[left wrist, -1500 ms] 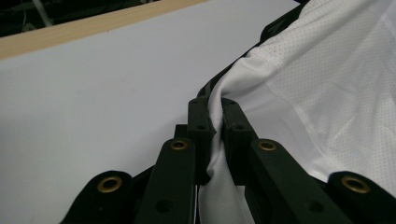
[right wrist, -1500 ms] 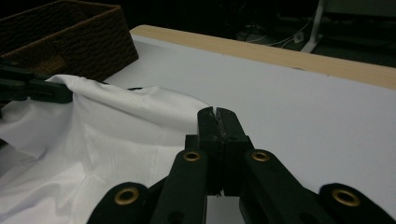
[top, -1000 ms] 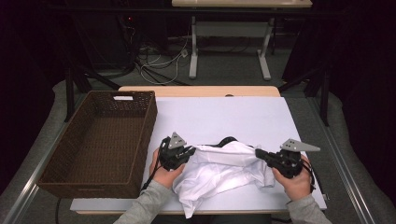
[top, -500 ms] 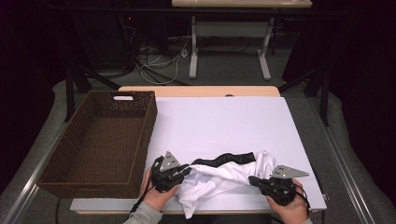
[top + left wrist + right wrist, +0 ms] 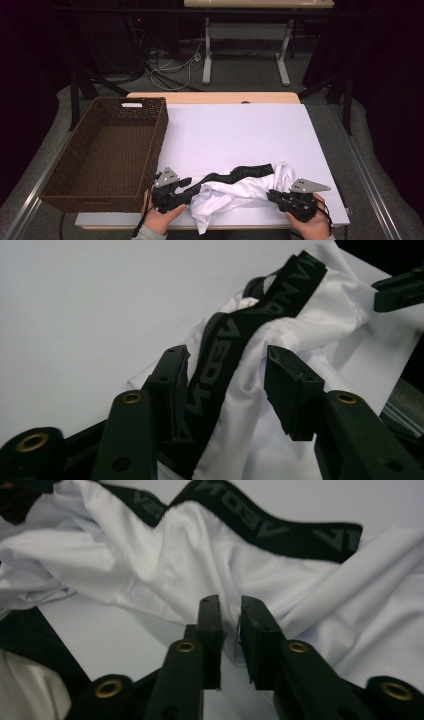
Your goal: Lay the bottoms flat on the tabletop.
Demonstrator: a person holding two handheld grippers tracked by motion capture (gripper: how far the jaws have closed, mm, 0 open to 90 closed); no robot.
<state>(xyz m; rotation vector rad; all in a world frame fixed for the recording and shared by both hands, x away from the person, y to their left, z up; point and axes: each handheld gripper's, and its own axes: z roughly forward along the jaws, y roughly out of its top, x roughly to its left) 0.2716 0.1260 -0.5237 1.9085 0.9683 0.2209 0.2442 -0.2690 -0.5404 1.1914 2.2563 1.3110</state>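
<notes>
A white garment (image 5: 235, 189) with a black lettered waistband (image 5: 235, 174) lies crumpled along the near edge of the white table (image 5: 240, 130). My left gripper (image 5: 187, 182) is at its left end. Its jaws have just been opening and stand open, with the waistband (image 5: 225, 345) and white cloth (image 5: 320, 315) lying loose between them (image 5: 227, 360). My right gripper (image 5: 272, 195) is at the garment's right end. Its jaws have just been opening too, and a narrow gap (image 5: 230, 607) shows between them over a fold of white cloth (image 5: 150, 565). The waistband (image 5: 280, 532) runs beyond them.
A dark wicker basket (image 5: 161, 140) stands on the left, its long side against the table's left edge. The far part of the white tabletop is bare. Beyond the table are cables (image 5: 170, 65) on the floor and another desk's legs (image 5: 206, 50).
Both hands have drawn back toward the near table edge, dragging the garment with them. The left jaws now stand apart, and the right jaws show a small gap.
</notes>
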